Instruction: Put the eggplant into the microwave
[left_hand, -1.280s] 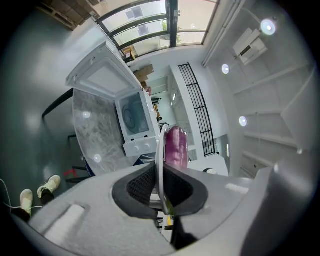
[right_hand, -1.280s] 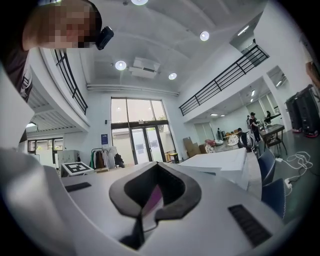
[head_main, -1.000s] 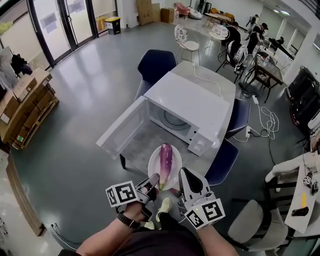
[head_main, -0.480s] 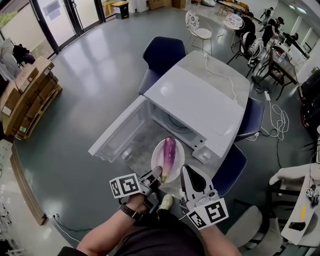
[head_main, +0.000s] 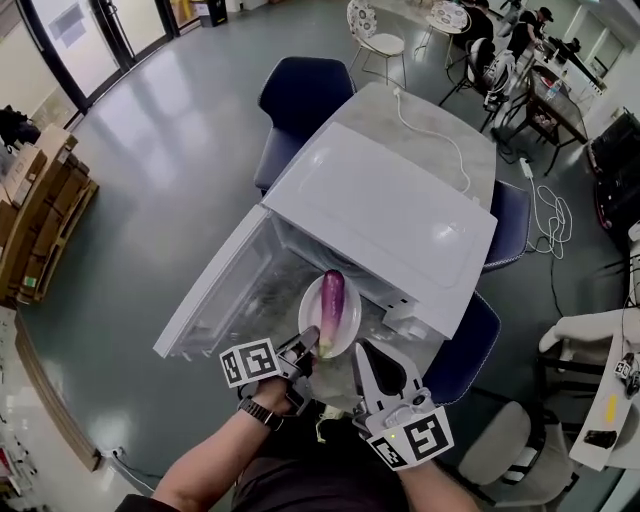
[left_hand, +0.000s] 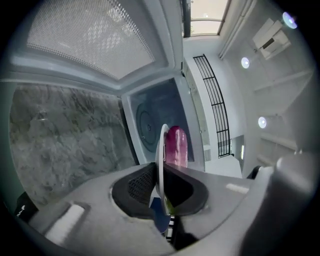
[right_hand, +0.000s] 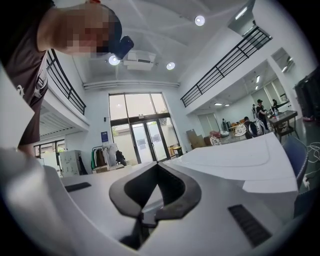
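Compared with a second ago, the plate (head_main: 311, 325) and the eggplant (head_main: 331, 300) are seen closer to the microwave (head_main: 385, 210). They were held clear in front of it then. Now the eggplant's far tip is found at the mouth of the cavity, just under the front edge of the top. The door (head_main: 215, 295) is swung wide to the left, as it was before. Both grippers are carried forward with the load.

One eggplant, one white plate, one microwave and two grippers are counted. Three dark blue chairs (head_main: 305, 95) are set round the table (head_main: 430, 125).

The eggplant is laid flat on the plate, its long axis running away from the person and into the opening. The rounded purple end is pointed at the cavity, and the green stalk end is turned back toward the left gripper (head_main: 308, 340).

In the left gripper view, the left gripper (left_hand: 159, 164) is seen clamped narrowly on the plate's (left_hand: 161, 145) near rim, with the eggplant (left_hand: 176, 145) beyond it. The right gripper (head_main: 362, 352) is held just beside the plate. In its own view the right gripper (right_hand: 157, 163) is seen with its tips brought together on nothing.
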